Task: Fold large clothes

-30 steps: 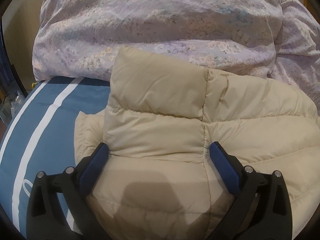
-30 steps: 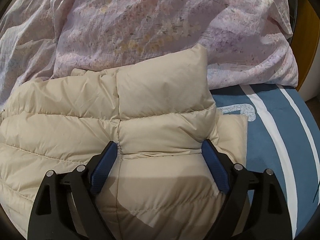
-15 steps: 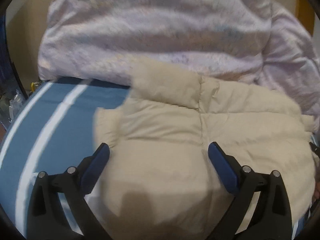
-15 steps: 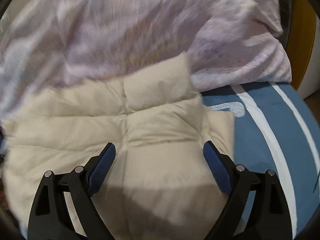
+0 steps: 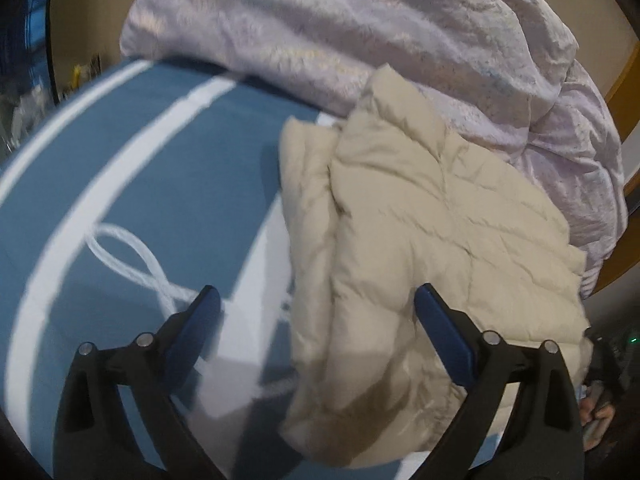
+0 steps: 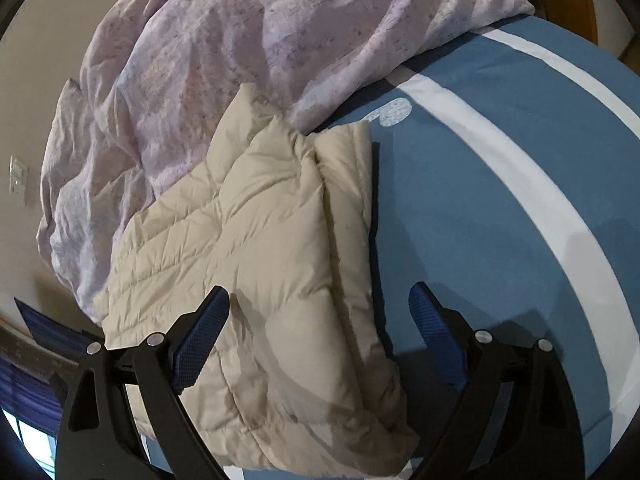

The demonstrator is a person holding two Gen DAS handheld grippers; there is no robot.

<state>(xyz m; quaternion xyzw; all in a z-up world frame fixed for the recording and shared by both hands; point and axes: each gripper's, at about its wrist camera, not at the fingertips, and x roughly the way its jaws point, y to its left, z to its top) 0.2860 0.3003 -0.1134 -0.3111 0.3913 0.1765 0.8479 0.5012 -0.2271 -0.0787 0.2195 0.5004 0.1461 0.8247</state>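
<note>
Cream puffer jacket (image 5: 420,216) lies folded on blue bedsheet (image 5: 120,168). Left gripper (image 5: 316,312) and right gripper (image 6: 320,312) released, empty; fold apparently done; next likely tidying edges.

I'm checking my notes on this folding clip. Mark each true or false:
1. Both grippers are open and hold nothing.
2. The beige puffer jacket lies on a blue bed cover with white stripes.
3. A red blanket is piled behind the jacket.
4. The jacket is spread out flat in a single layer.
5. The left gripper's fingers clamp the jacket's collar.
1. True: the left gripper and the right gripper are open and empty.
2. True: the beige puffer jacket lies on the blue bed cover.
3. False: the lilac floral duvet is piled there.
4. False: it is folded into layers.
5. False: the fingers are spread apart, gripping nothing.
</note>
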